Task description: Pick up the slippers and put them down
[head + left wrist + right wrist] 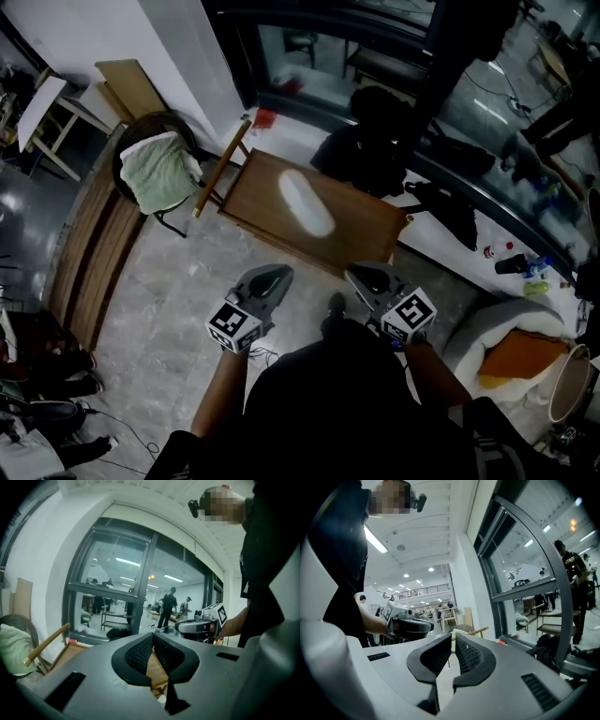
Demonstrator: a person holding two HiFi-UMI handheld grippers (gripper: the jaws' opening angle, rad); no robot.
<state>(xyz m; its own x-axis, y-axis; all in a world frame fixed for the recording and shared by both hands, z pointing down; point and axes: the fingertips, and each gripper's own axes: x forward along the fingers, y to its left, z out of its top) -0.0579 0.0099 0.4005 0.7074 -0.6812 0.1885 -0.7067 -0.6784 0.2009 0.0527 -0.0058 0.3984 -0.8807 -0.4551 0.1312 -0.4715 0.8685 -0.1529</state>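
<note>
I cannot make out any slippers in these views. In the head view both grippers are held side by side in front of the person's dark torso, above the pale tiled floor and just short of a low wooden table (366,230). My left gripper (275,273) (152,637) has its black ribbed fingertips touching, with nothing between them. My right gripper (360,275) (453,637) is shut too and holds nothing. Each gripper view shows the other gripper alongside in a hand.
A dark chair with a green towel (159,173) stands left of the table, with a wooden stick (220,173) leaning by it. Black bags (375,150) lie along the glass wall. Dark shoes (56,361) sit low left; a white cushion (506,323) lies right.
</note>
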